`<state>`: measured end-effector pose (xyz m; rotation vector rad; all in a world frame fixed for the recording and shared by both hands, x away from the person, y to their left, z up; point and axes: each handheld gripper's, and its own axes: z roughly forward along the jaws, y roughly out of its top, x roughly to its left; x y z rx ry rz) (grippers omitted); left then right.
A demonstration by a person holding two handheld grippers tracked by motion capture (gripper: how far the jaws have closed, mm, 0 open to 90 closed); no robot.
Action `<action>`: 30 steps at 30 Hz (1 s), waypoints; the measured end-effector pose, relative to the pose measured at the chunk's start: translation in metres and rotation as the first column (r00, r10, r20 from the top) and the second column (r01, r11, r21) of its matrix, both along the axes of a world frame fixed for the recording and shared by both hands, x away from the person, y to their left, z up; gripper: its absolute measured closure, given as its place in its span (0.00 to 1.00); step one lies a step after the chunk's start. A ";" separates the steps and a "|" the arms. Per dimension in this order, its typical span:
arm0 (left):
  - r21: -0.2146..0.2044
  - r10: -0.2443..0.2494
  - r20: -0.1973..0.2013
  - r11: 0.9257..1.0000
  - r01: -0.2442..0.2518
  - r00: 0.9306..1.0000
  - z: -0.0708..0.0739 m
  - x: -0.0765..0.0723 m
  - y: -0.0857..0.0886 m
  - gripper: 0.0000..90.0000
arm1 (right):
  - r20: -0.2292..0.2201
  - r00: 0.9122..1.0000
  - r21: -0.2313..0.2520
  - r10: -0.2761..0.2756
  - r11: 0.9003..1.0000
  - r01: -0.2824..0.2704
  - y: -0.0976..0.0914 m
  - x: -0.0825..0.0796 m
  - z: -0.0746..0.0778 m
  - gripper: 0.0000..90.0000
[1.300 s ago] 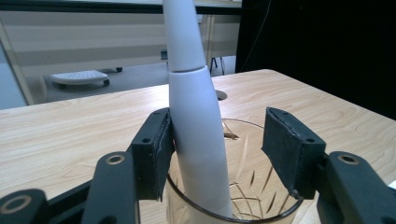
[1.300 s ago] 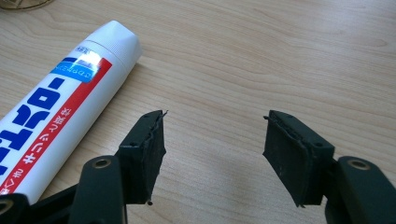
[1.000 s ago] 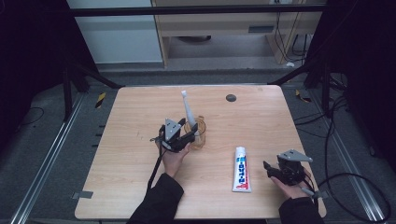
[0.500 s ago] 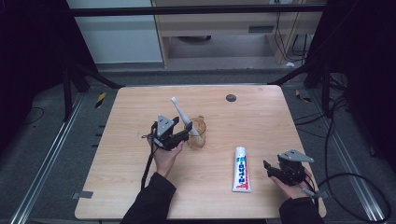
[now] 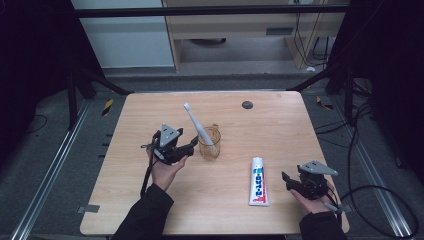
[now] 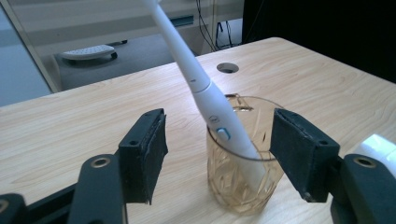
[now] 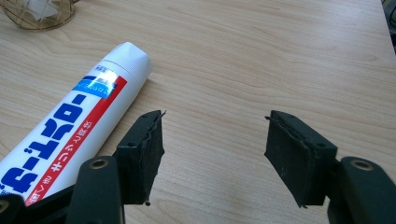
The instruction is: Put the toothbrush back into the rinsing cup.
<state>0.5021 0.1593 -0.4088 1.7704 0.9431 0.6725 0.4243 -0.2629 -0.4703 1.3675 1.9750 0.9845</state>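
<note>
Near the middle of the worktop (image 5: pixel 150 210) an electric toothbrush (image 5: pixel 194 123) is seen parked in an amber glass cup (image 5: pixel 209 143), head leaning toward 11 o'clock. The drop-off looks done: the left gripper (image 5: pixel 190 147) fingers have just been opening, pretty much fully spread, with nothing pinched and the cup framed loosely between them. Next up is probably the toothpaste tube (image 5: pixel 258 181) at 4 o'clock from the cup; the right gripper (image 5: pixel 286 180), wide and empty, would need shifting left over it. Cut-glass pattern and the brush's blue button (image 6: pixel 223 134) are caught by the left gripper view, tube lettering by the right gripper view.
</note>
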 end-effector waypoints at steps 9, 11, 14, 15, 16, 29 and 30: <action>0.055 0.001 -0.059 0.998 0.002 0.998 -0.015 -0.019 0.031 0.36 | 0.015 1.000 0.004 0.013 1.000 -0.013 0.004 -0.003 0.005 0.40; 0.065 0.008 -0.076 0.998 -0.003 0.997 -0.020 -0.025 0.040 0.35 | 0.019 1.000 0.000 0.020 1.000 -0.020 0.005 -0.003 0.006 0.40; 0.076 0.033 -0.089 0.997 -0.026 0.995 -0.028 -0.035 0.056 0.35 | 0.022 0.999 0.002 0.028 1.000 -0.028 0.006 -0.004 0.007 0.41; 0.070 0.040 -0.098 0.997 -0.033 0.994 -0.031 -0.037 0.061 0.35 | 0.021 0.999 0.003 0.028 1.000 -0.028 0.007 -0.005 0.008 0.41; 0.069 0.046 -0.110 0.997 -0.039 0.993 -0.034 -0.039 0.066 0.35 | 0.020 0.999 0.000 0.033 0.999 -0.033 0.007 -0.005 0.007 0.41; 0.152 0.106 -0.187 0.985 -0.078 0.977 -0.056 -0.062 0.102 0.39 | -0.001 0.993 -0.004 0.116 0.993 -0.116 0.020 -0.011 0.008 0.56; 0.147 0.107 -0.193 0.986 -0.079 0.975 -0.057 -0.064 0.105 0.40 | -0.005 0.992 -0.006 0.125 0.992 -0.125 0.021 -0.011 0.008 0.58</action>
